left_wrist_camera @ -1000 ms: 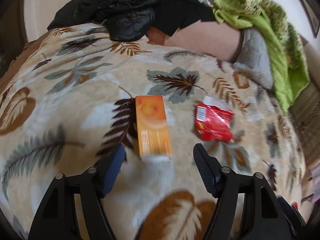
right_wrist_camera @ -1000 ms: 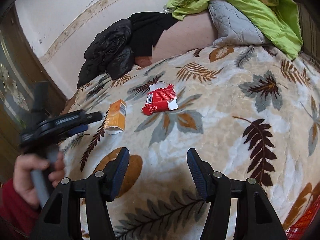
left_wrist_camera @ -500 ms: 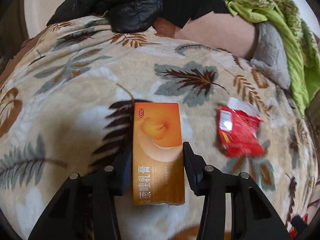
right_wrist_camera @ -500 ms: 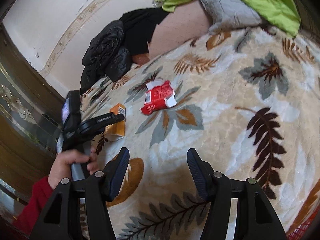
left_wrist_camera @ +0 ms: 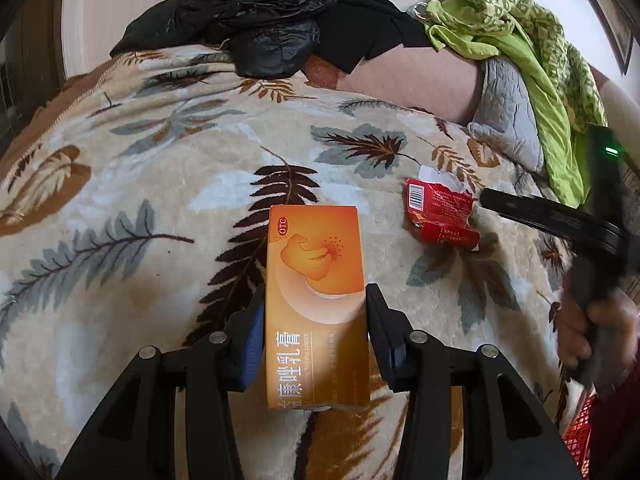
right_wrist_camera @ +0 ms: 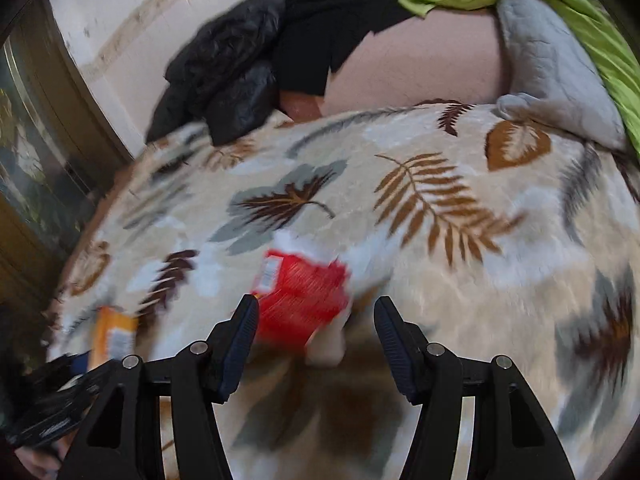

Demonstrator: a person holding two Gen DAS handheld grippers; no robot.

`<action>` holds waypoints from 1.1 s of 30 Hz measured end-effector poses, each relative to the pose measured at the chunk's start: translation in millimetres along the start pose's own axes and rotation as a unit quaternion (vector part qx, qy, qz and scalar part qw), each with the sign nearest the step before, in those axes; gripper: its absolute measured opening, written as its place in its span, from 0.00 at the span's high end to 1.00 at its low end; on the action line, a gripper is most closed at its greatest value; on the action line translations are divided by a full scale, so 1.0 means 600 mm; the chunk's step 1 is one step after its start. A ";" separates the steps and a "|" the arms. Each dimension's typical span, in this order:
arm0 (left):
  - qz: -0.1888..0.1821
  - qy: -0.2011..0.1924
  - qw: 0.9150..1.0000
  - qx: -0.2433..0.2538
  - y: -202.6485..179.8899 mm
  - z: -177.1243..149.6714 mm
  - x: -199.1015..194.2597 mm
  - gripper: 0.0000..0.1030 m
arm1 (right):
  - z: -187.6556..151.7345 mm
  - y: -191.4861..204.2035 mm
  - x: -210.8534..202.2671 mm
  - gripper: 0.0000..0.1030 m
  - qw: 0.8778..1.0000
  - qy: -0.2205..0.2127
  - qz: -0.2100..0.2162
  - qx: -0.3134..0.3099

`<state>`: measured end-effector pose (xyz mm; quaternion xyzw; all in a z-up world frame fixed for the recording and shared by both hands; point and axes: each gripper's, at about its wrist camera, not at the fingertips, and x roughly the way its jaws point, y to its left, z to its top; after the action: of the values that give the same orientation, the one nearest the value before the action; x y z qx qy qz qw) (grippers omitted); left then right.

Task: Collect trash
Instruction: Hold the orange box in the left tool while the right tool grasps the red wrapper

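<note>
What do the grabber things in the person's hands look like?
Each tool is black plastic with two long fingers. The left tool has dark blue ribbed pads inside its fingers and round silver screws on the arms. The right tool looks the same. From the left view it has a small green light on its body. A bit of red sleeve shows.

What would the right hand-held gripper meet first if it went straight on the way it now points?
Probably the torn red wrapper, lying just ahead of the right hand-held gripper and partly between its open fingers; blur leaves depth uncertain.

Home bedroom: leaf-print blanket (left_wrist_camera: 160, 168) (clothes (left_wrist_camera: 260, 12) heaped behind)
</note>
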<state>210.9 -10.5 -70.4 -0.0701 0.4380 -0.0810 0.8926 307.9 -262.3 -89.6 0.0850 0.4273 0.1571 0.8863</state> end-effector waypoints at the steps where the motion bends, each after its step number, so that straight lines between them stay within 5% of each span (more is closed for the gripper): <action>1: -0.002 0.002 1.000 -0.003 0.003 -0.001 0.004 0.56 | 0.007 -0.004 0.015 0.38 1.000 0.009 0.001 -0.003; 6: -0.002 0.005 1.000 0.010 0.005 -0.001 0.021 0.56 | 0.016 -0.009 0.071 0.45 0.999 0.038 0.012 -0.017; 7: -0.003 0.004 1.000 0.012 0.006 -0.001 0.023 0.56 | 0.013 -0.004 0.073 0.58 0.999 0.041 0.024 -0.019; 11: 0.002 0.003 1.000 0.014 0.009 -0.002 0.027 0.56 | -0.013 0.030 0.063 0.86 0.998 0.036 0.035 -0.034; 14: 0.011 -0.005 1.000 0.013 0.013 -0.006 0.018 0.56 | -0.035 0.037 0.032 0.95 0.999 0.022 0.032 -0.003; 22: 0.015 -0.023 0.999 0.017 0.005 -0.024 -0.036 0.56 | -0.119 0.086 -0.097 0.97 0.999 -0.028 0.008 0.032; 33: 0.039 -0.049 0.997 0.036 0.000 -0.133 -0.142 0.56 | -0.244 0.189 -0.210 0.97 0.997 -0.080 -0.023 -0.003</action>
<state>96.1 2.8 -53.5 -0.0252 0.3926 -0.0585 0.9175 96.2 -198.1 -56.2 0.0844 0.3565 0.1305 0.9213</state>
